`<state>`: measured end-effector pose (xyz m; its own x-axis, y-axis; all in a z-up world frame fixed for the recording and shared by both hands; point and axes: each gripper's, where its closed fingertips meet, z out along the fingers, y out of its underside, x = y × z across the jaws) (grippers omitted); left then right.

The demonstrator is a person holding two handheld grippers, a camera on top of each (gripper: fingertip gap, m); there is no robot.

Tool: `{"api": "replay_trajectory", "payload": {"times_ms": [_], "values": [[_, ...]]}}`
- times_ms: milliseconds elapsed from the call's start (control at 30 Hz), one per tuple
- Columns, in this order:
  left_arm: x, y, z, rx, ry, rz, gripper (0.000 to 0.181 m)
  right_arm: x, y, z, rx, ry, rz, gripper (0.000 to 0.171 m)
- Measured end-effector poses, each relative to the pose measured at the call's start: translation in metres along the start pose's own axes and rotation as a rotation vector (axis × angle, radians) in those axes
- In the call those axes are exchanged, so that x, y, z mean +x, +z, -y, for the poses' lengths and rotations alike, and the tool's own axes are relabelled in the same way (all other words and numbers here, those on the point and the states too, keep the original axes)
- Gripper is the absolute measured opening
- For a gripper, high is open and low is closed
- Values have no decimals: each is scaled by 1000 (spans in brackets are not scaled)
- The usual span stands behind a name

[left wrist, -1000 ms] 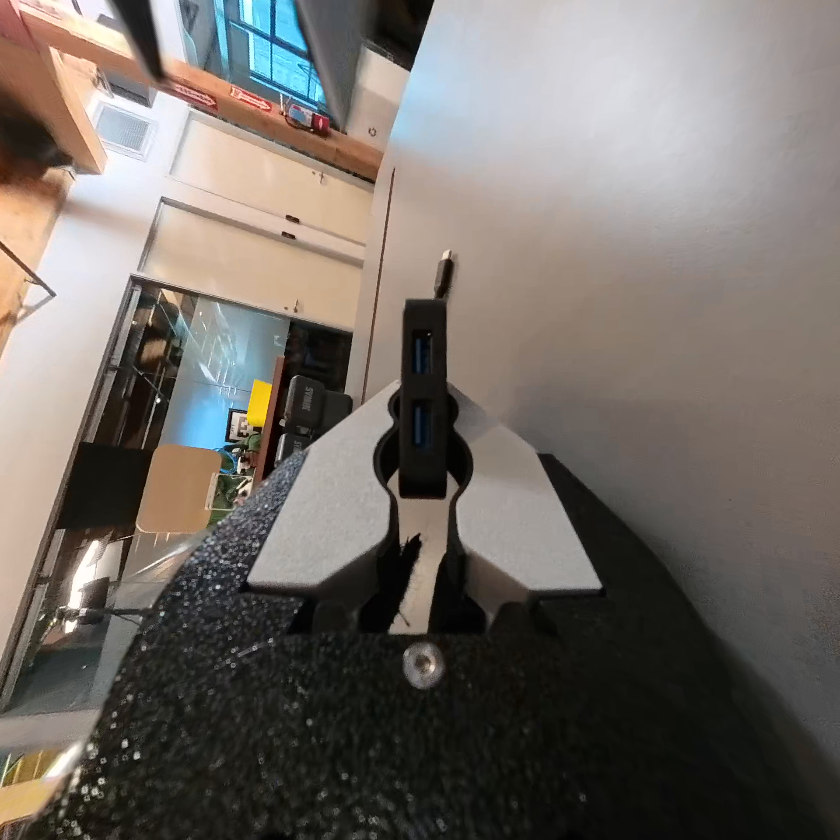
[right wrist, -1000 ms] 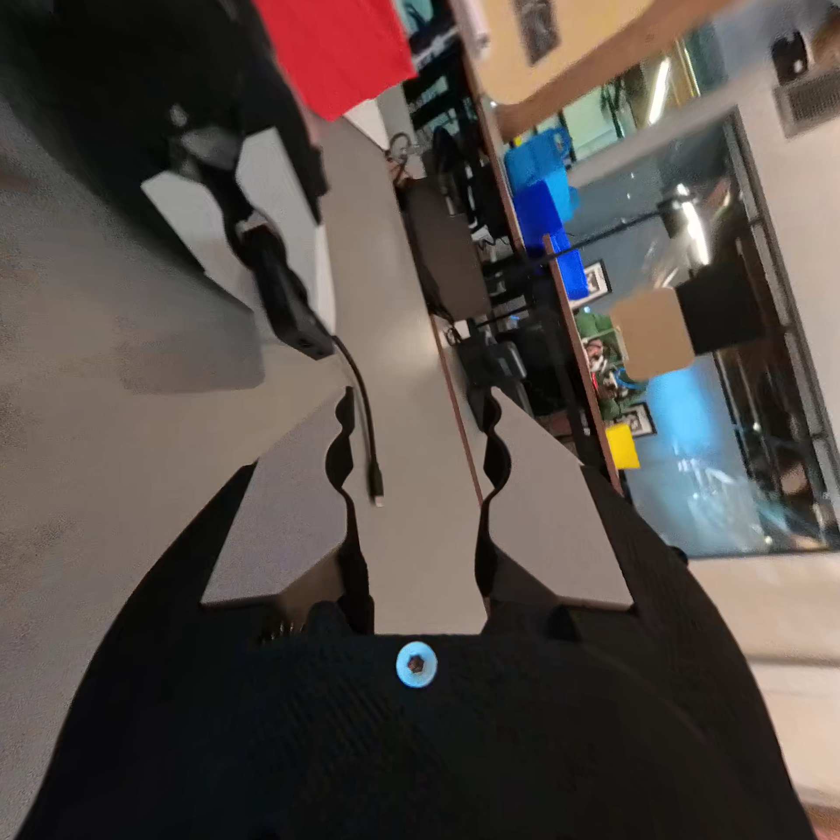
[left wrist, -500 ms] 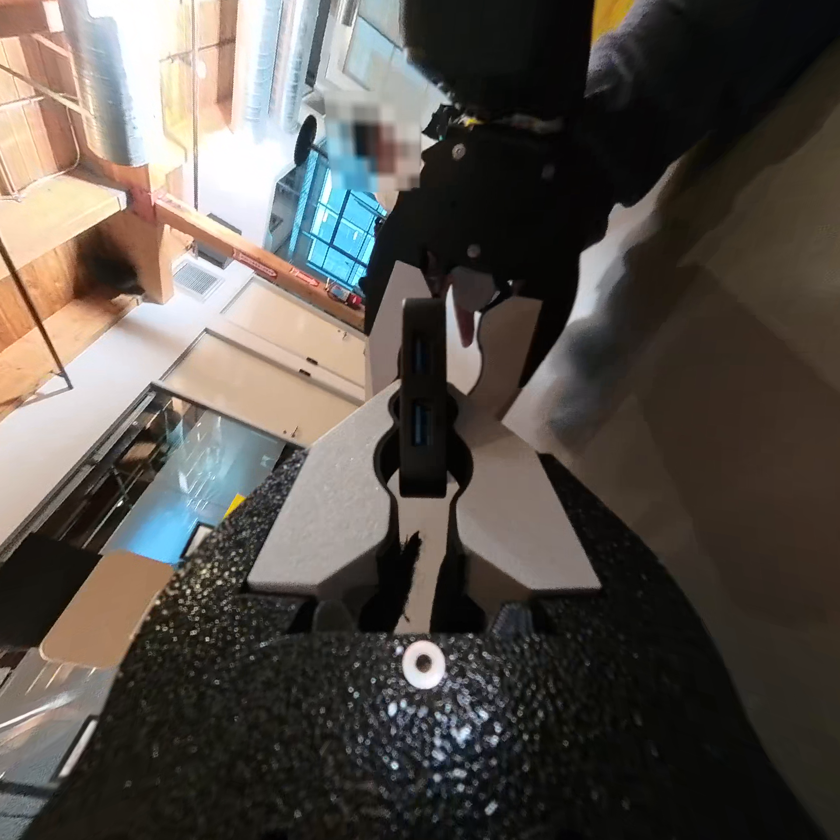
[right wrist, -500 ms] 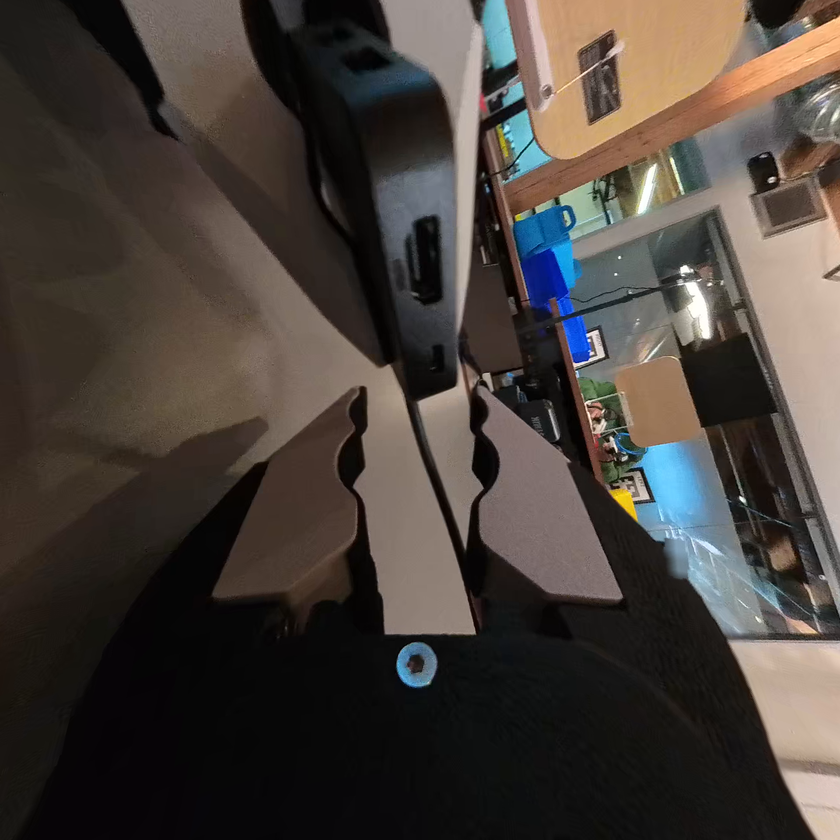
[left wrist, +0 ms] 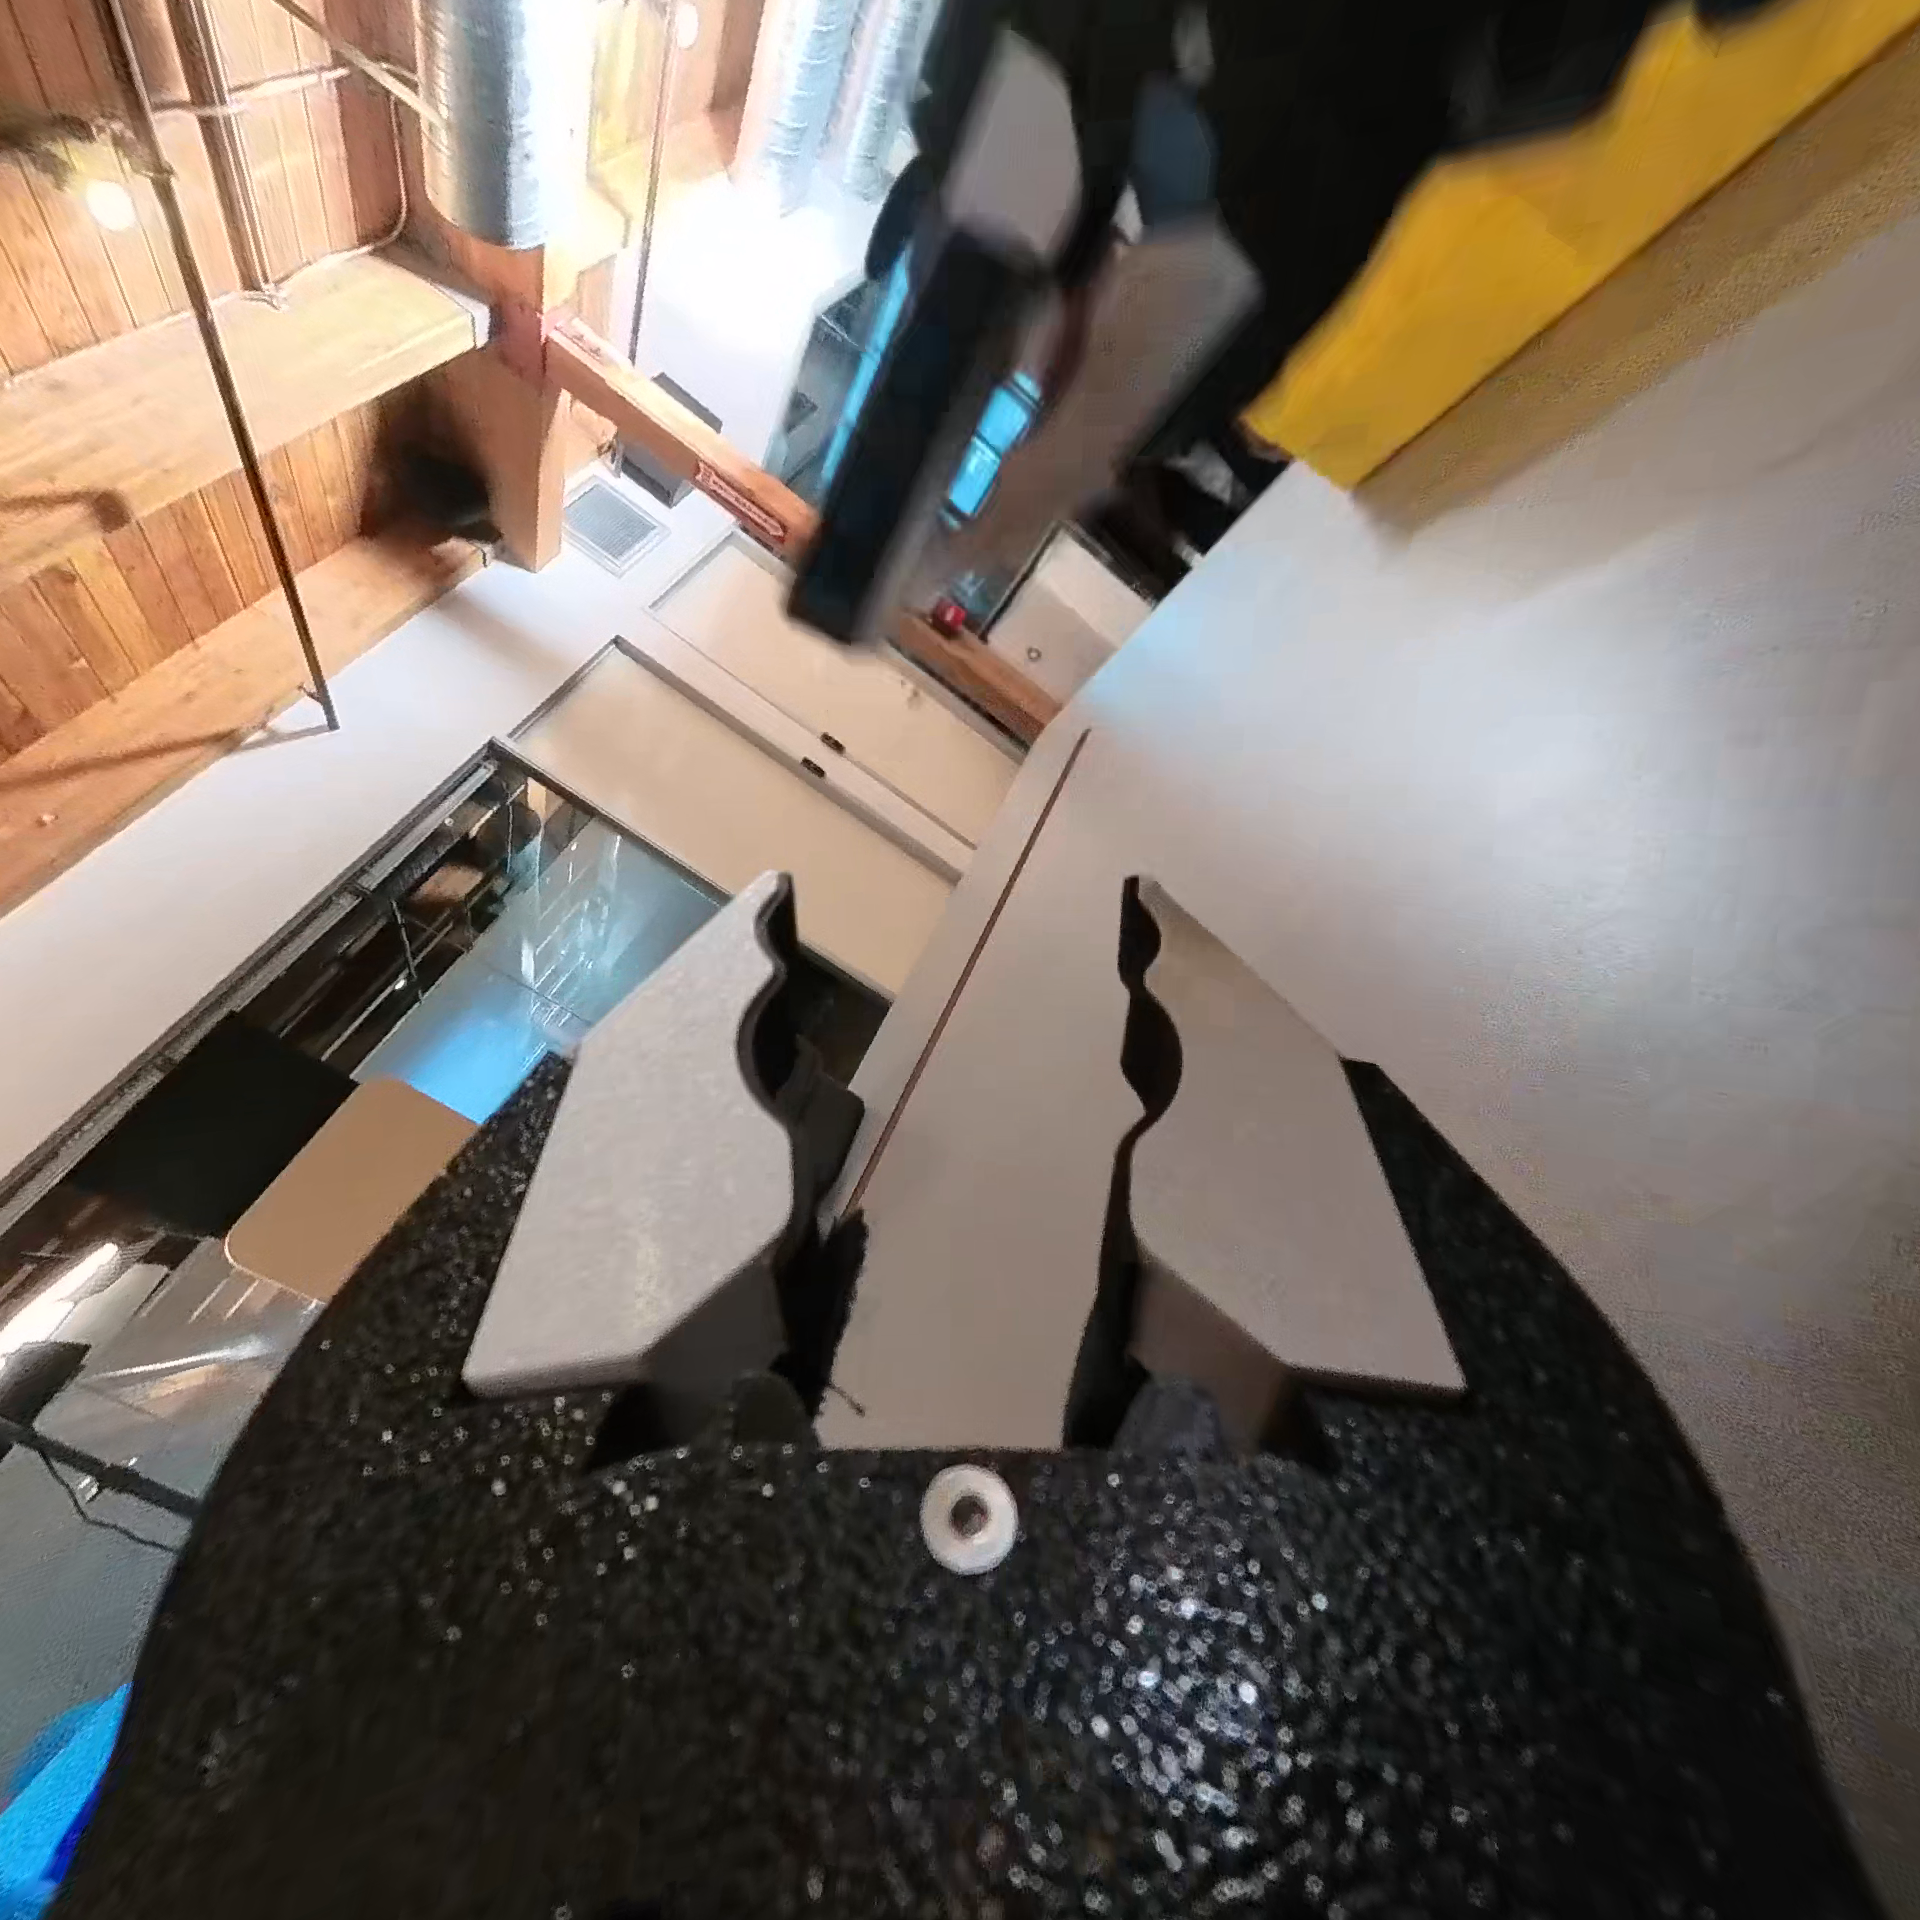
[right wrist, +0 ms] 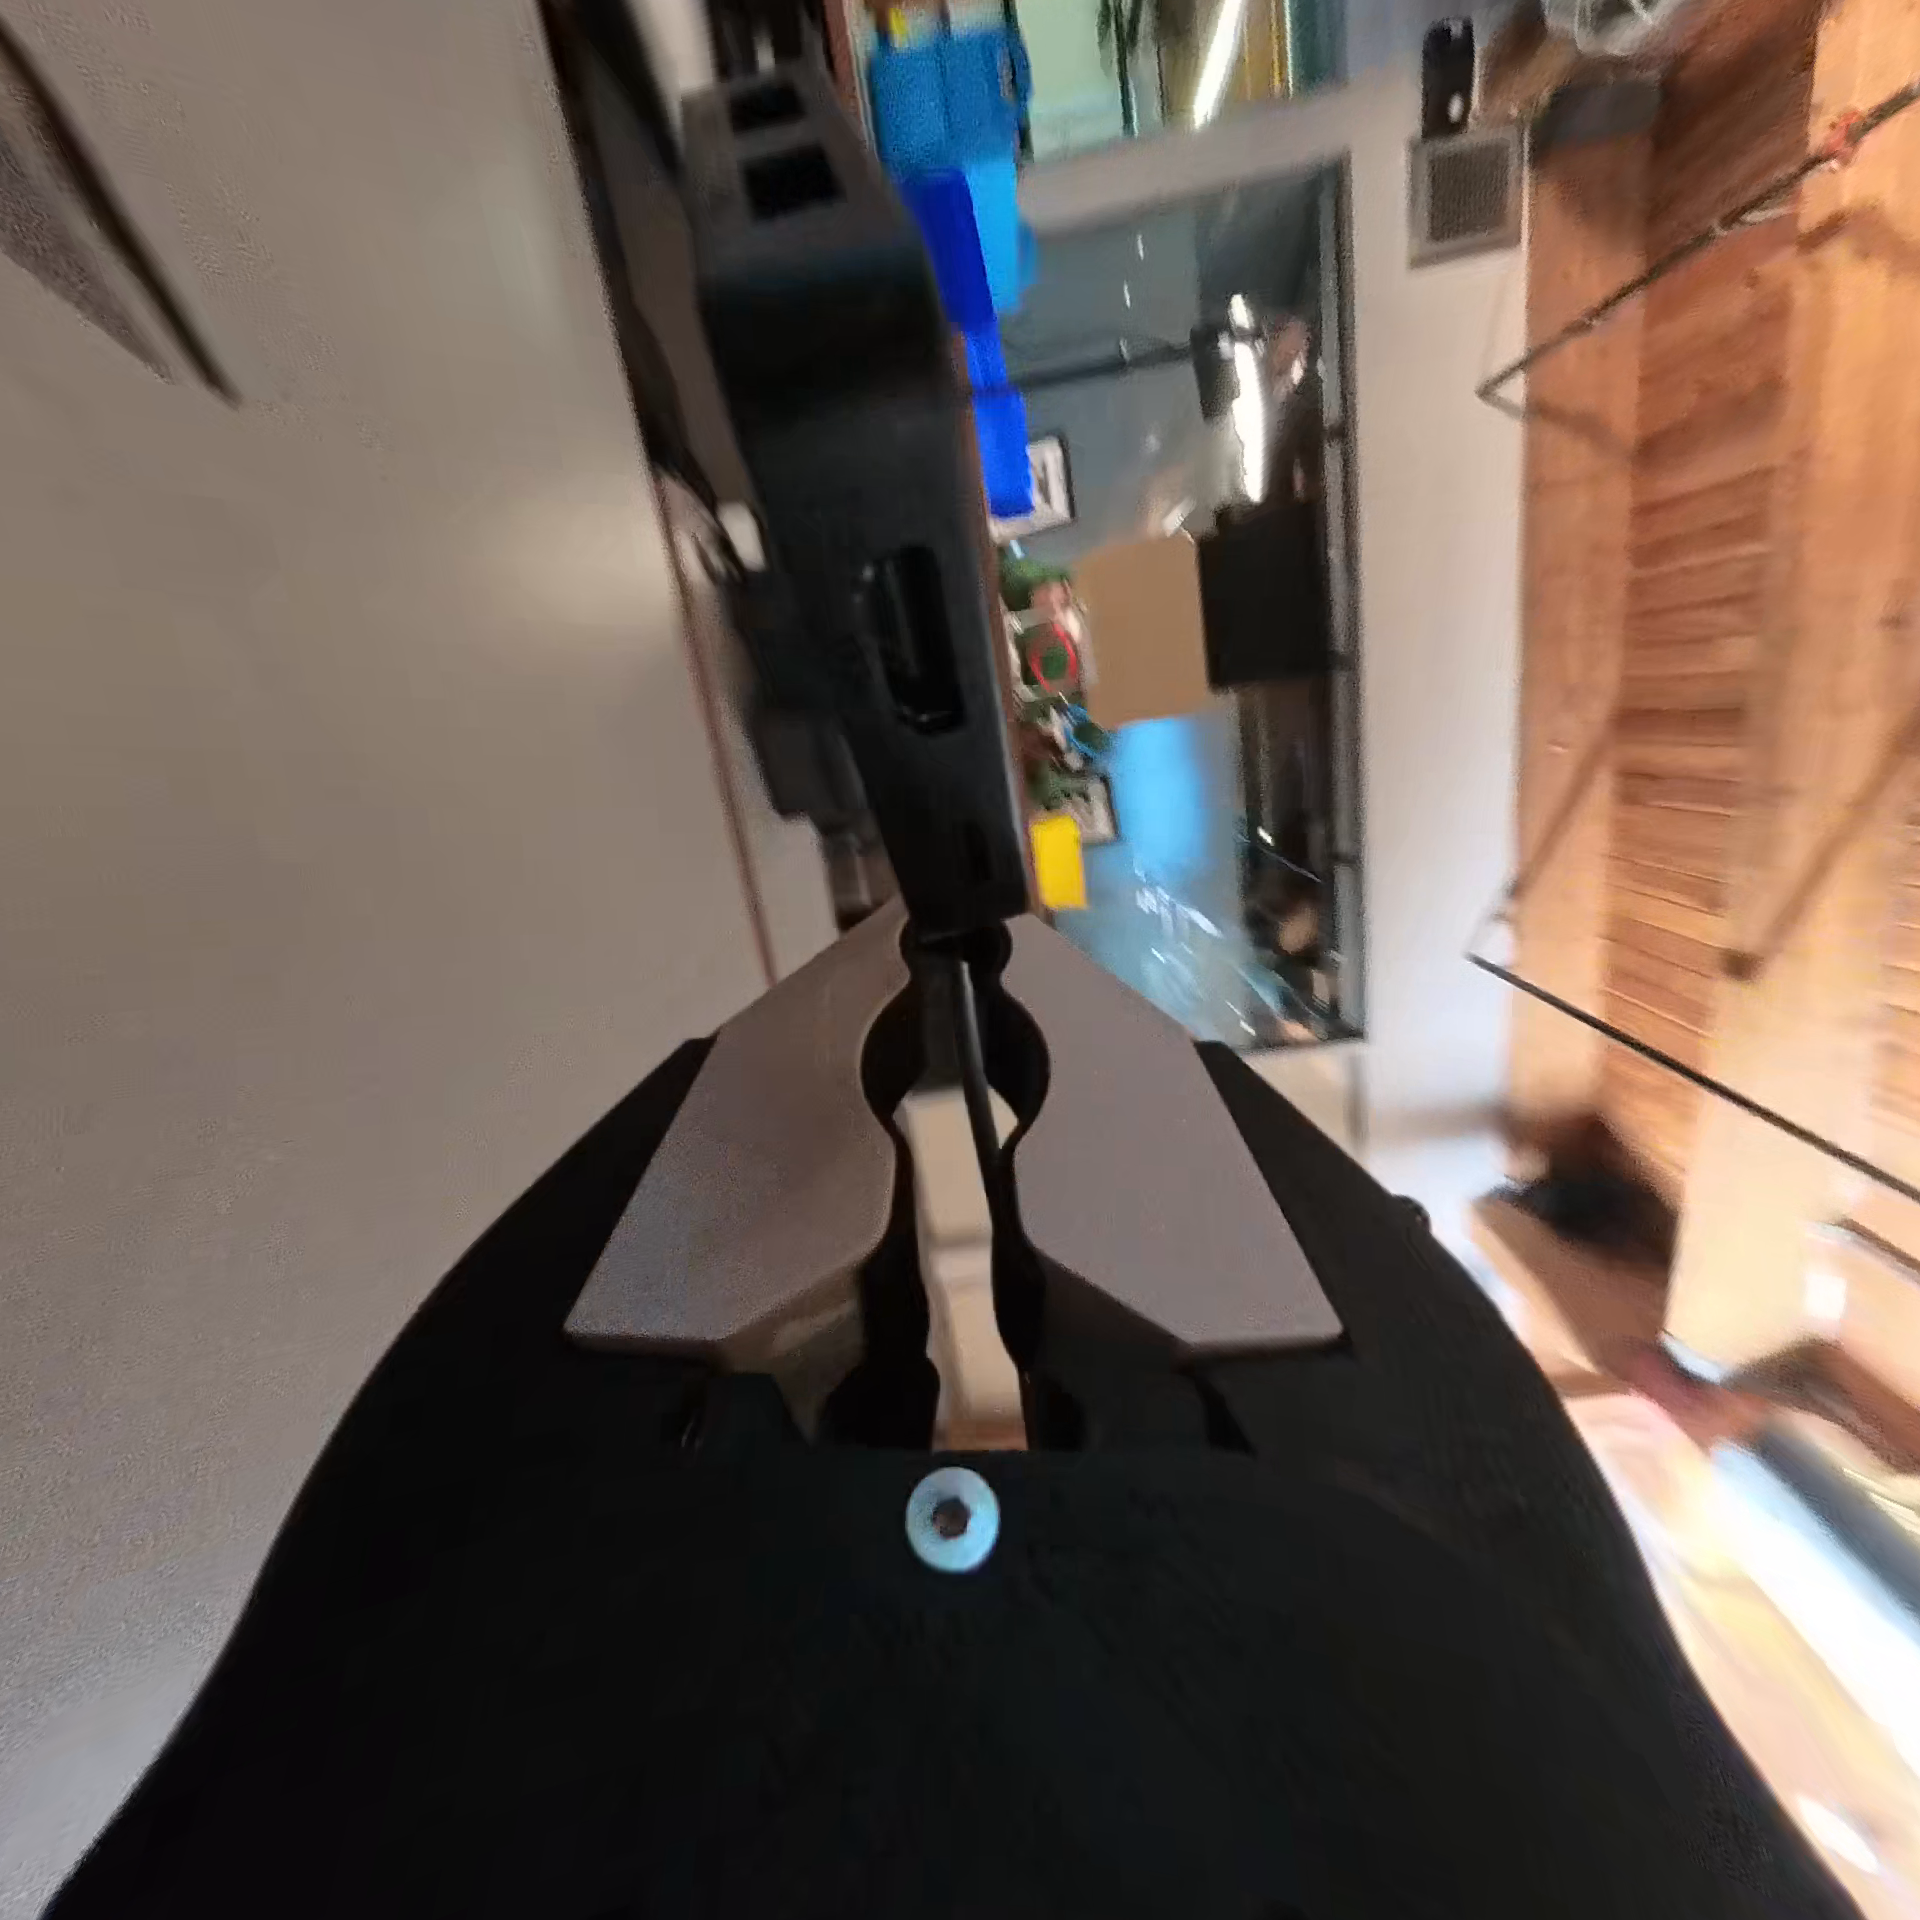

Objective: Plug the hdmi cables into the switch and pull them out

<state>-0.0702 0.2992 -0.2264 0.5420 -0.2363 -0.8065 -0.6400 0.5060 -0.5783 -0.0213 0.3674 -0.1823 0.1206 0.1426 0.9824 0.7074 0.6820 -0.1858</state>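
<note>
Presently, a pale grey tabletop [left wrist: 1507, 831] with a thin dark seam is seen filling the right side of the left wrist view, and the same tabletop [right wrist: 364, 727] occupies the left side of the right wrist view.

A black speckled left gripper with grey notched fingers [left wrist: 951, 1049] is held above the tabletop. Its jaws are spread wide and nothing is held between them. A small dark tuft is visible at the base of the left finger.

At the far upper part of the left wrist view, a black right gripper with grey notched fingers [left wrist: 1049, 260] is shown, blurred, with a yellow and dark sleeve [left wrist: 1507, 239] of a person behind it. A flat black rectangular switch box [left wrist: 894, 416] is carried in that gripper, raised off the tabletop and well apart from the left gripper.

In the right wrist view, the right gripper [right wrist: 956, 940] is closed to a narrow gap. The near end of the switch box [right wrist: 862, 540] is clamped between the fingertips, and the box extends away from the camera. Along its right edge a wide dark port [right wrist: 920, 649] is visible; two smaller square ports are seen at its far end.

A thin black cable [right wrist: 977, 1070] is seen running from the near end of the box back through the notches between the fingers.
</note>
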Motion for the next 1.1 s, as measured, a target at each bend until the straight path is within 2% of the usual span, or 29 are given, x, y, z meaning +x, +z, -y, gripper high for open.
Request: {"api": "replay_trajectory", "payload": {"times_ms": [133, 333, 467, 533, 600, 667, 767, 900, 967, 1033, 1100], "values": [[11, 4, -5, -39, 75, -38, 54, 70, -51, -56, -251, -190, -29, 1], [17, 8, -11, -69, 98, -64, 48, 134, -137, -207, -707, -384, 78, 1], [20, 9, -13, -81, 113, -72, 46, 109, -181, -328, -1021, -437, 379, 2], [22, 9, -14, -86, 119, -84, 44, 92, -198, -368, -1101, -513, 503, 1], [23, 9, -17, -96, 131, -91, 42, 74, -206, -392, -1119, -528, 580, 3], [23, 8, -18, -102, 135, -94, 42, 63, -209, -402, -1125, -483, 589, 12], [24, 8, -20, -110, 128, -102, 40, 66, -216, -401, -1168, -398, 548, 45], [27, 9, -23, -125, 140, -117, 38, 79, -229, -383, -1178, -245, 466, 47], [28, 9, -24, -130, 146, -121, 36, 87, -239, -370, -1185, -88, 382, 47], [28, 9, -25, -136, 152, -121, 35, 95, -241, -346, -1102, 125, 232, 47], [28, 10, -26, -145, 148, -122, 35, 95, -237, -306, -939, 370, 105, 47]]}}
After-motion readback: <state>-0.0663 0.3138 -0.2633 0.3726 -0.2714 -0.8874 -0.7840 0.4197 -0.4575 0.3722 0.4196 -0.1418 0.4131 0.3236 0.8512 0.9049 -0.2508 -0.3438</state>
